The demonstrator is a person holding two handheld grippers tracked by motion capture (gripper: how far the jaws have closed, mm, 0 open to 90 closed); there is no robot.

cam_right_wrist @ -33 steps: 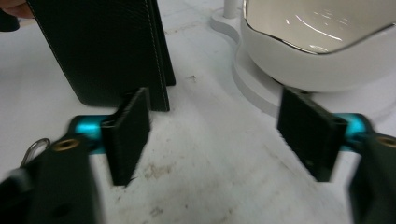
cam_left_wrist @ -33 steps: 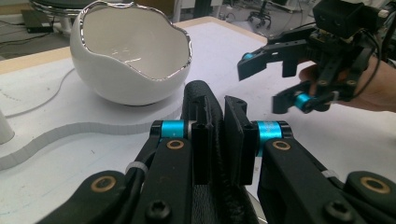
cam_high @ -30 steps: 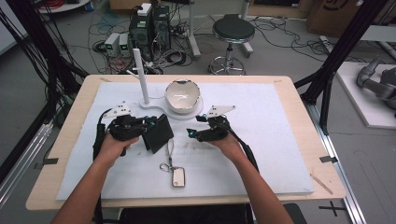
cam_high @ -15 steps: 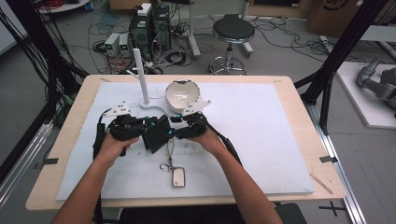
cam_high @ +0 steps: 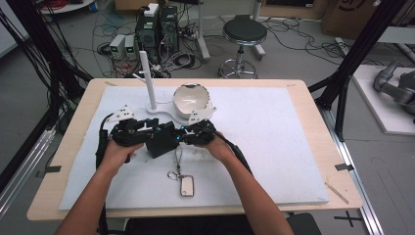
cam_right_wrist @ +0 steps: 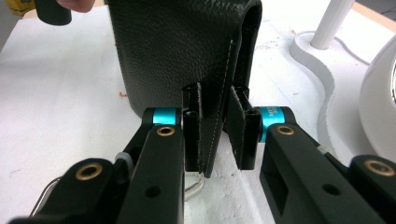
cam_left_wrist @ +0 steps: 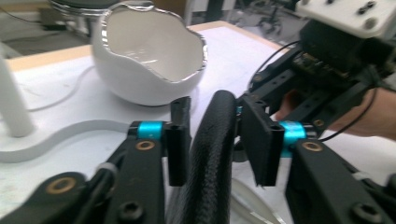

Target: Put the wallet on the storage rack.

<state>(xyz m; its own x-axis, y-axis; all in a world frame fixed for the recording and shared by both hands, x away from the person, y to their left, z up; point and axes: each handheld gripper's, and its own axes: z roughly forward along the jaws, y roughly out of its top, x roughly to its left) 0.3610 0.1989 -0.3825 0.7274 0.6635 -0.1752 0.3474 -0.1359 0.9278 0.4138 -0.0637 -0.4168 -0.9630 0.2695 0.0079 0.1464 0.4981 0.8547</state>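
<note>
Pouch (cam_high: 161, 142), black leather, sits between my two grippers near the middle of the white mat (cam_high: 274, 147), upright on edge. My left gripper (cam_high: 147, 128) meets it from the left, my right gripper (cam_high: 188, 133) from the right.

Left gripper view: pouch edge (cam_left_wrist: 210, 154) stands between my jaws. The left pad (cam_left_wrist: 179, 140) is just beside the leather and the right pad (cam_left_wrist: 261, 140) also close; I cannot tell whether they actually press it. Jaws look part closed around the edge. My right gripper (cam_left_wrist: 327, 70) shows beyond, with my hand (cam_left_wrist: 373, 114) behind it.

Right gripper view: stitched seam of the pouch (cam_right_wrist: 187, 51) hangs between my jaws. The seam lies against the left pad (cam_right_wrist: 191, 135); a gap remains to the right pad (cam_right_wrist: 243, 130). So right gripper not clamped, jaws apart around the seam.

Bowl (cam_high: 191, 99), white, jagged silver rim like a cracked eggshell, stands just behind the grippers. Post (cam_high: 148, 81), white, upright on a flat curved base (cam_high: 164, 113), is left of the bowl.

Strap (cam_high: 179, 156) runs from under the pouch toward me to a ring (cam_high: 173, 175) and a small tag (cam_high: 186, 186) lying flat on the mat.
</note>
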